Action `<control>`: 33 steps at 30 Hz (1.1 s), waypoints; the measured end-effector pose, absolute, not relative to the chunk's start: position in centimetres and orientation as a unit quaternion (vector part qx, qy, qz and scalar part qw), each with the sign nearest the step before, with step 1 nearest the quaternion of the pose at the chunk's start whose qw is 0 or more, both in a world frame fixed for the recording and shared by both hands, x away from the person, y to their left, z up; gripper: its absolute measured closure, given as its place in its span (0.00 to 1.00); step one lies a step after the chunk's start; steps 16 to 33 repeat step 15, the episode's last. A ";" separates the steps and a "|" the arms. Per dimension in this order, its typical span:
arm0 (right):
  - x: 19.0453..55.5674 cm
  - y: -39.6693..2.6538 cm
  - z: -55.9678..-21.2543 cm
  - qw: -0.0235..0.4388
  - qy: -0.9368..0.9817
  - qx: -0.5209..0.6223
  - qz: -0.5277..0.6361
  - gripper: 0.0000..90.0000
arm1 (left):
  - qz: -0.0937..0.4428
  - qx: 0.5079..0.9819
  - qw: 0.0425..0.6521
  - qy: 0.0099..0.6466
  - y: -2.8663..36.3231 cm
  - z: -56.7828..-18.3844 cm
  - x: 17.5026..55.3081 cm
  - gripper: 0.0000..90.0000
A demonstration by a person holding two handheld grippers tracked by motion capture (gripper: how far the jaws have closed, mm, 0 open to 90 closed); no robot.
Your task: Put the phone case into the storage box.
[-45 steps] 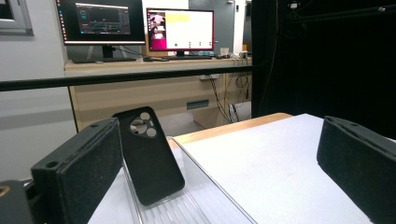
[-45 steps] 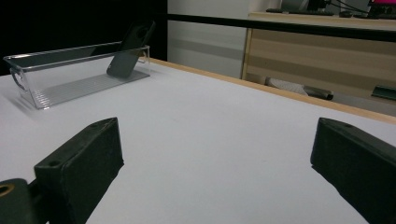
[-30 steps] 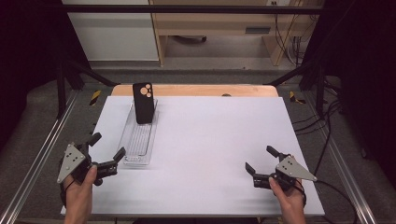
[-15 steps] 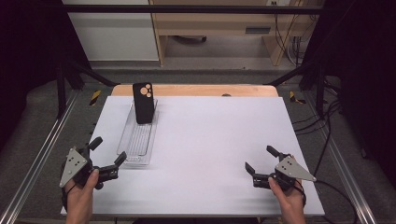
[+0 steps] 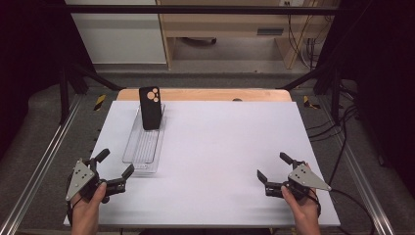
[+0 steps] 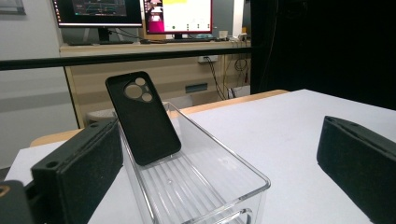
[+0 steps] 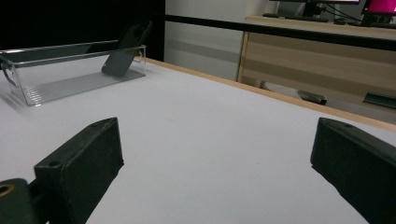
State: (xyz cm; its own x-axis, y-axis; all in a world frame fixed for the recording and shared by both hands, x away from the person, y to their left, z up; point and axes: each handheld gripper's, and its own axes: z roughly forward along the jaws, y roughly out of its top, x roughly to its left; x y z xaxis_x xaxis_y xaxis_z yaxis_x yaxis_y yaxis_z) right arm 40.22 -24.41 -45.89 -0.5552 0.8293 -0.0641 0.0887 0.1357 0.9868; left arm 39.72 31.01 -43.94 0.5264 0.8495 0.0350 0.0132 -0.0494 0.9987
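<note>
Leaning in clear tray (image 6: pixel 205 186), phone case (image 6: pixel 142 116): probably light, bendy; gripping by edges. Hovering wide open, empty: left claw (image 5: pixel 113 169), right claw (image 5: pixel 274 169).

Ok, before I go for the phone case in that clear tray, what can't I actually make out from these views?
- Phone case: its inner side faces away in the left gripper view; the high view is too small to show it.
- Clear tray: its near end is cut off by the bottom edge of the left gripper view.
- Left gripper: whether it touches the tray, too small in the high view.
</note>
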 end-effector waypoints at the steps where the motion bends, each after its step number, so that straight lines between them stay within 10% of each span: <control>1: 40.2 -24.4 -45.9 0.329 0.678 0.339 0.563 0.03 | 0.346 0.635 0.604 0.335 31.0 -44.0 39.7 0.00; 33: 40.3 -24.7 -46.2 0.340 0.672 0.340 0.564 0.03 | 0.363 0.636 0.605 0.313 30.7 -44.5 39.6 0.00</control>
